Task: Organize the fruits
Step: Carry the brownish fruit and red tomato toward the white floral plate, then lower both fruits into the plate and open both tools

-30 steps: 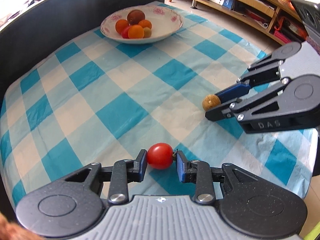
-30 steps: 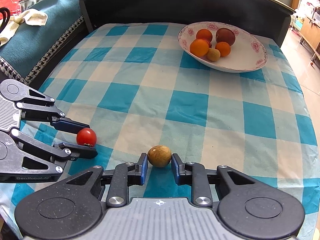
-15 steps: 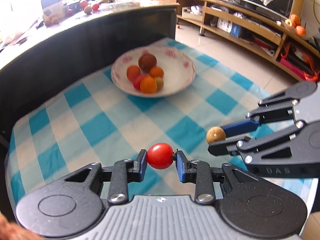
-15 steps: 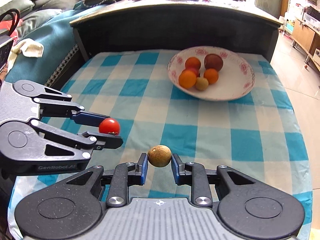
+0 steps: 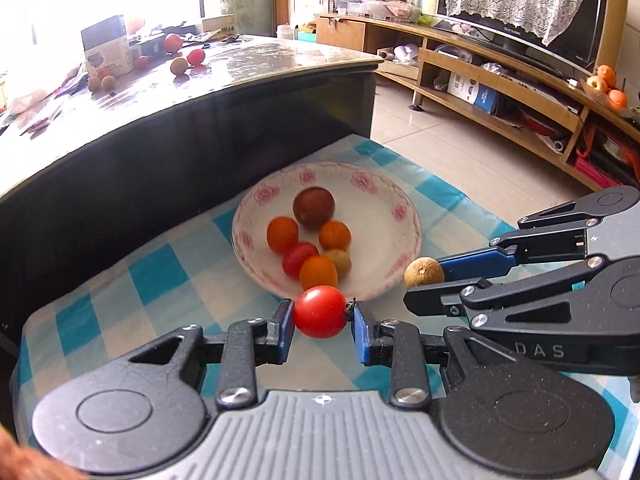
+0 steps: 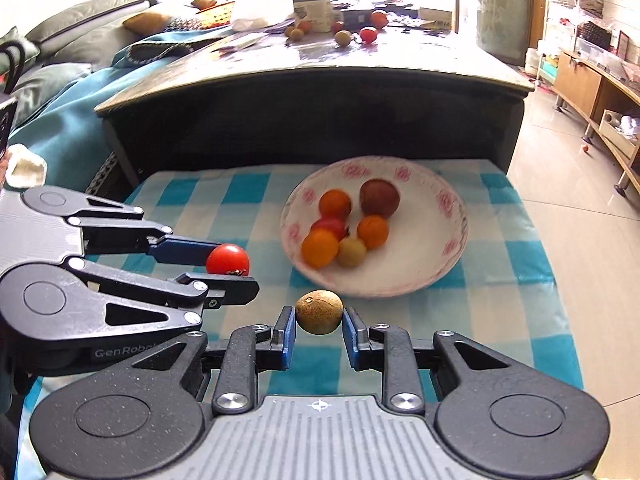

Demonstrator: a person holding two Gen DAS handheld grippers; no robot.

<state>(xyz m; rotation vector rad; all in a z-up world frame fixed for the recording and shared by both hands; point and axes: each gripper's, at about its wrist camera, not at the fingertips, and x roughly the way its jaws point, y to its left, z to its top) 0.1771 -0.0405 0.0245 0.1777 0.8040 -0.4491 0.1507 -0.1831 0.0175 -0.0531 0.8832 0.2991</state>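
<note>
We have lifted both grippers toward the rose-patterned white bowl (image 5: 400, 216), left gripper (image 5: 320, 314) clamping the round red tomato (image 5: 320, 311), right gripper (image 6: 319, 314) clamping the small brown fruit (image 6: 319, 312).

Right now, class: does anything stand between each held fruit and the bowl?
Nothing visible does. The tomato in the left gripper and the brown fruit in the right gripper hang just short of the bowl, with only checked cloth below.

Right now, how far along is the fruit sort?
Done: six fruits already sit in the floral bowl. In hand: left gripper holds a red tomato, right gripper holds a brown longan-like fruit, both near the bowl's rim. Left: releasing both into the bowl.
</note>
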